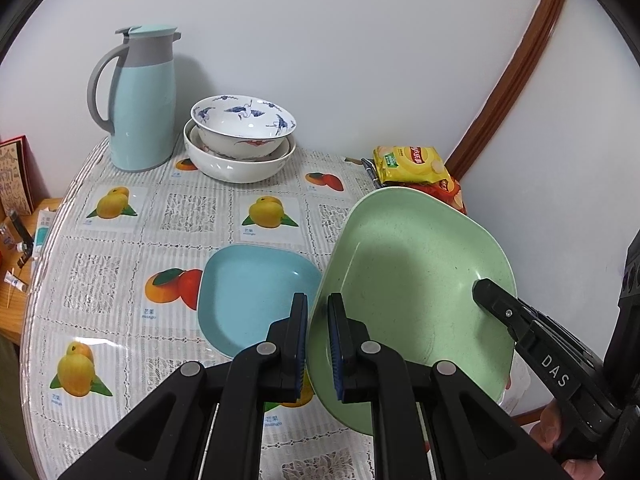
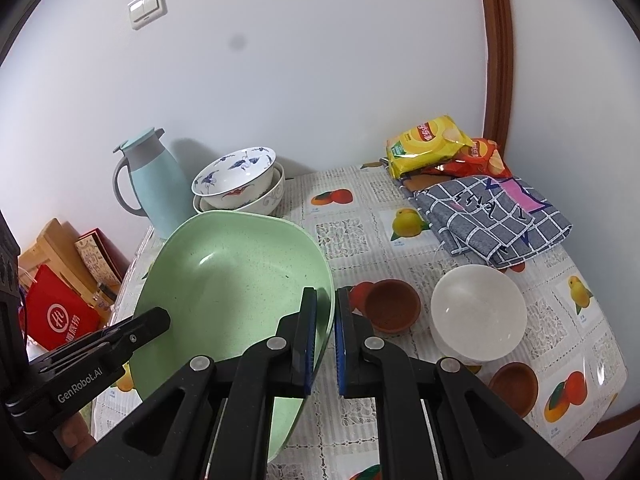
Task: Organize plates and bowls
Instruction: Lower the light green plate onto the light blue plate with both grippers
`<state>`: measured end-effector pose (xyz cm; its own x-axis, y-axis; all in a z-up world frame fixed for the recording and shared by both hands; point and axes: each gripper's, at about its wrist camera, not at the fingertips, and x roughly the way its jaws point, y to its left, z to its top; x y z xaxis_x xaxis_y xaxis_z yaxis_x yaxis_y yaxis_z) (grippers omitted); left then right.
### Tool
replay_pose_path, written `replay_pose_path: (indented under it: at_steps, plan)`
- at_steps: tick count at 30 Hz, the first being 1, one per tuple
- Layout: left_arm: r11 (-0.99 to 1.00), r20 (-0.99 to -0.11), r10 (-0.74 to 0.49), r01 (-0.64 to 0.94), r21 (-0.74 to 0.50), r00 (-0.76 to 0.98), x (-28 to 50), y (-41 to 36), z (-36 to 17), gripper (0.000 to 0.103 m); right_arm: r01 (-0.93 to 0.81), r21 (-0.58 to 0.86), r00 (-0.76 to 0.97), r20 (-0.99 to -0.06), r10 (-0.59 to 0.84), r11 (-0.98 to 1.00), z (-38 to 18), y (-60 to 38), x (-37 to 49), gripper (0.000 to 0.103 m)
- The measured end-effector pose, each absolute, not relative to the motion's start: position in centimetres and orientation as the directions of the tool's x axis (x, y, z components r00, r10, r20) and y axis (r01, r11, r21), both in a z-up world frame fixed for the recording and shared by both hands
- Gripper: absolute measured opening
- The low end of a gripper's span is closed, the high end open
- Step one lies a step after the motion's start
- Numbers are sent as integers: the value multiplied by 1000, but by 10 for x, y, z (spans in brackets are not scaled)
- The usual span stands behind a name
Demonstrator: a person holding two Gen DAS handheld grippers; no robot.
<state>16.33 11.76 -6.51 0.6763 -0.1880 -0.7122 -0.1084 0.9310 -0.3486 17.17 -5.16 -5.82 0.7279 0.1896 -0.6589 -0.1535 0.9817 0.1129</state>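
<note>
The left hand-held gripper and the right hand-held gripper each pinched a rim of the green plate, held tilted above the worktop. Only the left view showed the blue plate beside it — only the right view the white bowl and two brown cups.

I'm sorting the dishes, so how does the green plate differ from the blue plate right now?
The green plate is held off the table, tilted, with the left gripper and right gripper shut on opposite rims; the blue plate lies flat on the tablecloth, untouched. The green looks larger. Both are rounded-square, speckled and empty.
</note>
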Motion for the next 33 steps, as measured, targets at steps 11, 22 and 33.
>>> replay_pose_path:
  at_steps: [11, 22, 33]
  plan:
    - [925, -745, -162, -164, -344, 648, 166, 140, -86, 11, -191, 105, 699, -684, 210, 976, -75, -28, 185, 8]
    - [918, -791, -150, -212, -334, 594, 172, 153, -115, 11, -198, 125, 642, -733, 225, 972, -111, -15, 196, 8]
    - [914, -825, -137, -251, -319, 548, 182, 164, -139, 11, -225, 124, 599, -765, 237, 967, -130, -4, 215, 8]
